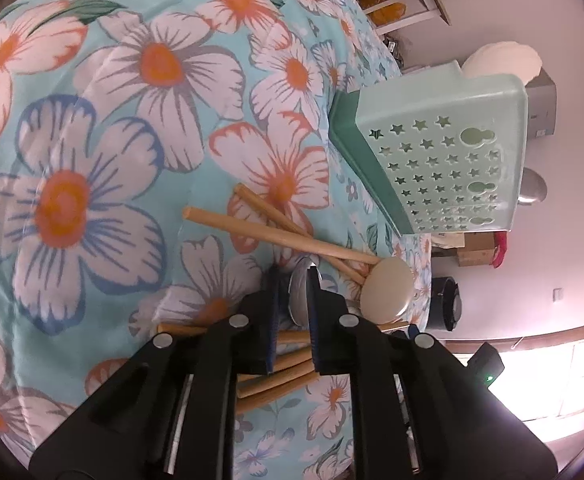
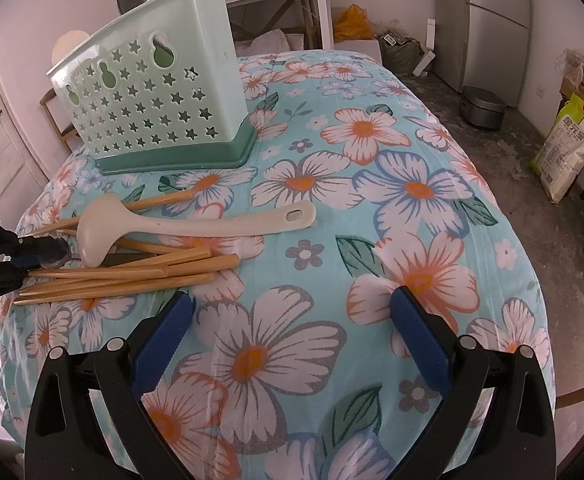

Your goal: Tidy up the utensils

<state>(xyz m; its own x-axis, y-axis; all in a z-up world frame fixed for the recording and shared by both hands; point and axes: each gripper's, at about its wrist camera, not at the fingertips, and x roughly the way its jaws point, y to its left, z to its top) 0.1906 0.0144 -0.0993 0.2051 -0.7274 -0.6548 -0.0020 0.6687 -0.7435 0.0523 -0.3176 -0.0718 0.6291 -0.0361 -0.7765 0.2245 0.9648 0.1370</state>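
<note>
**Left jaws nipped on a metal piece in the utensil heap, right jaws wide and waiting**

Nearest, the left gripper [image 1: 294, 300] has its blue pads drawn almost together, with the rim of a grey metal utensil [image 1: 301, 296] caught between them. From the right wrist view the same round metal end [image 2: 54, 256] sits at that gripper's tip, low on the heap. Whether the pads truly bear its weight I cannot tell; it looks pinched, not lifted. Going for the metal piece first makes sense to me, since it lies under the ladle bowl and among the sticks.

Just beyond, the chopsticks [image 2: 132, 270] lie crossed and fanned on the floral cloth [image 2: 412, 188], some under the gripper, two angled toward the caddy. A cream ladle [image 2: 196, 222] rests over them, bowl toward the left gripper, handle running out across open cloth.

Over on the other side, the right gripper [image 2: 292, 320] hangs with its jaws spread wide and nothing in them, above bare cloth beside the chopstick ends.

Farthest, the green caddy [image 2: 144, 92] stands upright near the table's far edge, a spoon already poking up behind it. Between heap and caddy the cloth is free, so the way across looks easy. The heap sits close to the table's side edge, though, and a careless drag could roll sticks off.
</note>
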